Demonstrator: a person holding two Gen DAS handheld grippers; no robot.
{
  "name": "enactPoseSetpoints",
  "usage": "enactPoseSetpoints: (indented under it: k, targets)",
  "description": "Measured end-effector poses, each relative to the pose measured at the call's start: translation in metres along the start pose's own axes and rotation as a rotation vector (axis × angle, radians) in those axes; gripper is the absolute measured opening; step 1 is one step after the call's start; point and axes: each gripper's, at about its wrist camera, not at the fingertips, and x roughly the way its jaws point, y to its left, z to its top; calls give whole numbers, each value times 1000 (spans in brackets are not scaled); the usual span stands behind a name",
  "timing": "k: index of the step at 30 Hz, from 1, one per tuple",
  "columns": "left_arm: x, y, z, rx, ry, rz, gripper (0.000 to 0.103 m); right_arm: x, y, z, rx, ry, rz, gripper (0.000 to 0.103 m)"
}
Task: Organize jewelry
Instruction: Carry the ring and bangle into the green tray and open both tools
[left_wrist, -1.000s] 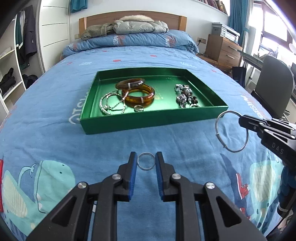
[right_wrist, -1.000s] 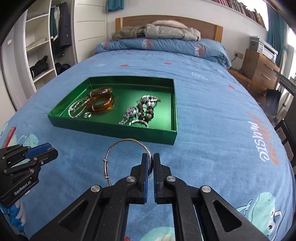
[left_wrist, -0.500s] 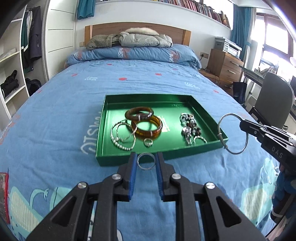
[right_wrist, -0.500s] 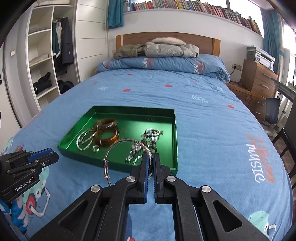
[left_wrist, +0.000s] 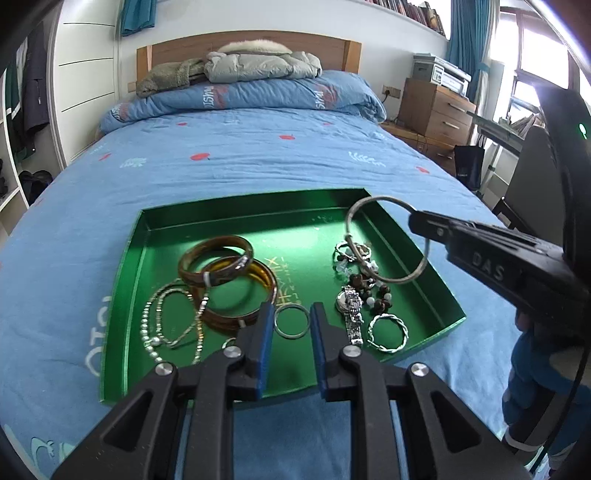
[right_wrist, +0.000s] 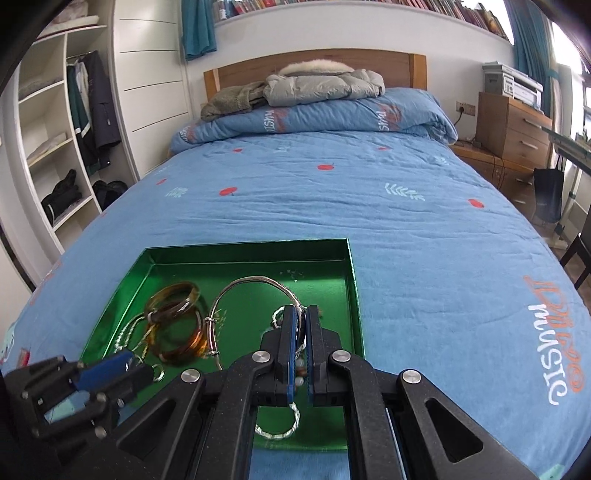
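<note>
A green tray (left_wrist: 125, 266) lies on the blue bedspread and holds brown bangles (left_wrist: 221, 273), a bead necklace (left_wrist: 166, 321), a watch (left_wrist: 351, 310) and a twisted silver ring (left_wrist: 388, 332). My left gripper (left_wrist: 291, 321) is shut on a small silver ring (left_wrist: 291, 321), held above the tray's front middle. My right gripper (right_wrist: 299, 325) is shut on a thin silver bangle (right_wrist: 236, 291), held over the tray's right half (right_wrist: 351, 295). The bangle also shows in the left wrist view (left_wrist: 384, 240), above the bead bracelet (left_wrist: 369, 288).
Pillows and folded coats (left_wrist: 236, 74) lie at the bed's head. A wooden dresser (left_wrist: 432, 107) stands to the right and open wardrobe shelves (right_wrist: 48, 147) to the left. A dark chair (left_wrist: 532, 184) is at the right bedside.
Both grippers have moved forward from the bedspread in front of the tray to above the tray, each still holding its piece.
</note>
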Motion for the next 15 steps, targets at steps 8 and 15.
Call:
enactPoseSetpoints:
  k: [8, 15]
  targets:
    - [40, -5, -1, -3, 51, 4, 18, 49, -5, -1, 55, 80, 6, 5]
    - [54, -3, -8, -3, 59, -1, 19, 76, -4, -8, 56, 161, -14, 4]
